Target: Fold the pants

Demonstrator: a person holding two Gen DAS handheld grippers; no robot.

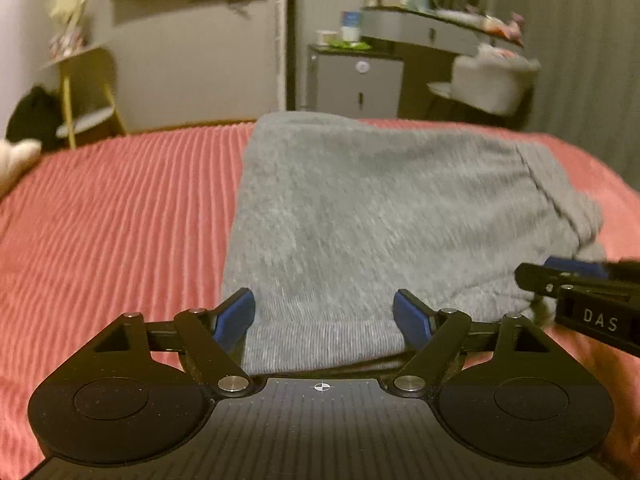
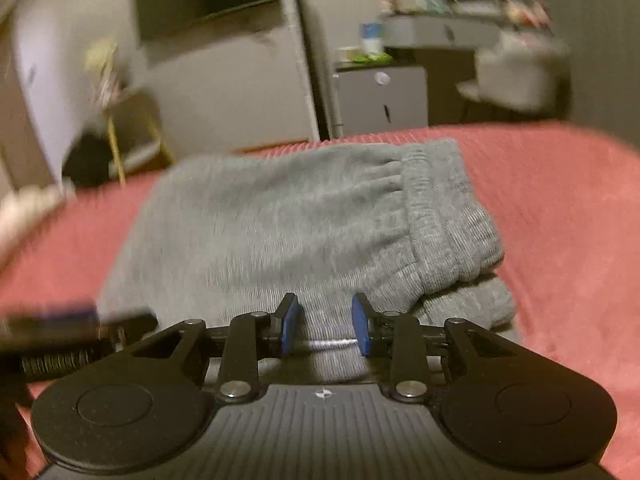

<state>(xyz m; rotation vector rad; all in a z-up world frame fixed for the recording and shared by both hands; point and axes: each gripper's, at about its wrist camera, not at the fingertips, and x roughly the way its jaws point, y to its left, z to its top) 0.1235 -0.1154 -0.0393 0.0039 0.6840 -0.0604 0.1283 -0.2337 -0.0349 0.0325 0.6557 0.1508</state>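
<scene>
Bed (image 1: 100, 208): I am working over its red ribbed cover.
Pants (image 1: 360, 208): grey, lying folded on it.
Left gripper (image 1: 324, 316): released, straddling the near hem; I am aiming to pinch every layer.
Right gripper (image 2: 324, 324): narrowed, pads not visibly pinching cloth.

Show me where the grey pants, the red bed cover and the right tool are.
grey pants (image 1: 360, 208): left wrist view, middle of the fabric.
red bed cover (image 1: 120, 208): left wrist view, bare ribbed part.
right tool (image 2: 324, 322): right wrist view, between its fingertips.

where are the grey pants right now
The grey pants lie folded on the red ribbed bedspread, right of centre in the left wrist view, their near ribbed hem between the left gripper's open jaws.
</scene>
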